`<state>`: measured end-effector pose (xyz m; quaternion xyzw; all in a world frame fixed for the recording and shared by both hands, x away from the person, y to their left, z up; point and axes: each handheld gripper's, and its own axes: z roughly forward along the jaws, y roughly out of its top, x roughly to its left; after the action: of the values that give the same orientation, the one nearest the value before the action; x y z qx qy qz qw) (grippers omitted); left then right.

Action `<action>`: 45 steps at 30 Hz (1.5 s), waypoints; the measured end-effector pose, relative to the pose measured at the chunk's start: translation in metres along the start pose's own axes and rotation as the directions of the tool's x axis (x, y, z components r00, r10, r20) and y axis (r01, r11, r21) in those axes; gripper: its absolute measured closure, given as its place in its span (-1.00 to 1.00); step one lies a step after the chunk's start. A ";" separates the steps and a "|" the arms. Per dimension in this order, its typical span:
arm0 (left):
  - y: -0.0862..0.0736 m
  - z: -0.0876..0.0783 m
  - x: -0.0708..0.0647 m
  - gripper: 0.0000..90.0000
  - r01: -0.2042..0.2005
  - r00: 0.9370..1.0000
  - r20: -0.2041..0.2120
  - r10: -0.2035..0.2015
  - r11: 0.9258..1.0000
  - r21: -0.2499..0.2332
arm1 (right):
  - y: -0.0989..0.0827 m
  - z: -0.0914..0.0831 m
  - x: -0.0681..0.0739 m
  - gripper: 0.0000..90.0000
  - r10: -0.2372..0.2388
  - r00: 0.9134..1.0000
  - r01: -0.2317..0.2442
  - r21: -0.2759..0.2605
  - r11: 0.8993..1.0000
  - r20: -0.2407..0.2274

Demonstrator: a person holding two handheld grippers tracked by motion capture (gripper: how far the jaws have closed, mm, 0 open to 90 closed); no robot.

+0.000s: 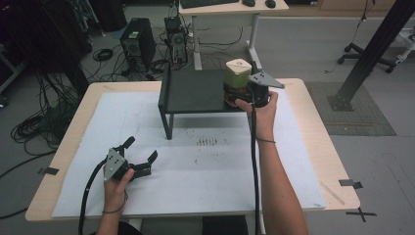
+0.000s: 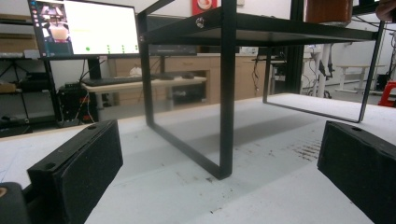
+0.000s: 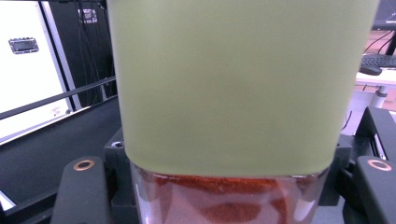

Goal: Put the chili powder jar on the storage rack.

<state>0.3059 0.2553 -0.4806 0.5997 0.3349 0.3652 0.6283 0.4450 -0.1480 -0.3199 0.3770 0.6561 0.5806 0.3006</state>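
A jar with a pale green lid and reddish-brown contents stands at the right end of a black metal shelf at the back of the table. My right gripper is shut on the jar's lower body. In the right gripper view the jar sits close up between the jaws of the right gripper, above the shelf top. My left gripper lies low near the table's front left, open and with nothing in it. From the left gripper I see the shelf and the jar's base.
A white sheet covers the wooden table, with dark crumbs in front of the shelf. Beyond the table stand a desk, computer towers and floor cables. A black post rises at the right.
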 end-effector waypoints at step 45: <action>0.000 0.000 0.001 -0.99 0.013 1.000 -0.004 -0.013 1.000 0.004 | -0.006 0.000 0.000 -0.32 -0.029 1.000 0.029 -0.017 0.999 0.004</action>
<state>0.3067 0.2558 -0.4805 0.5981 0.3407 0.3616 0.6289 0.4439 -0.1484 -0.3258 0.3658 0.6558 0.5812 0.3136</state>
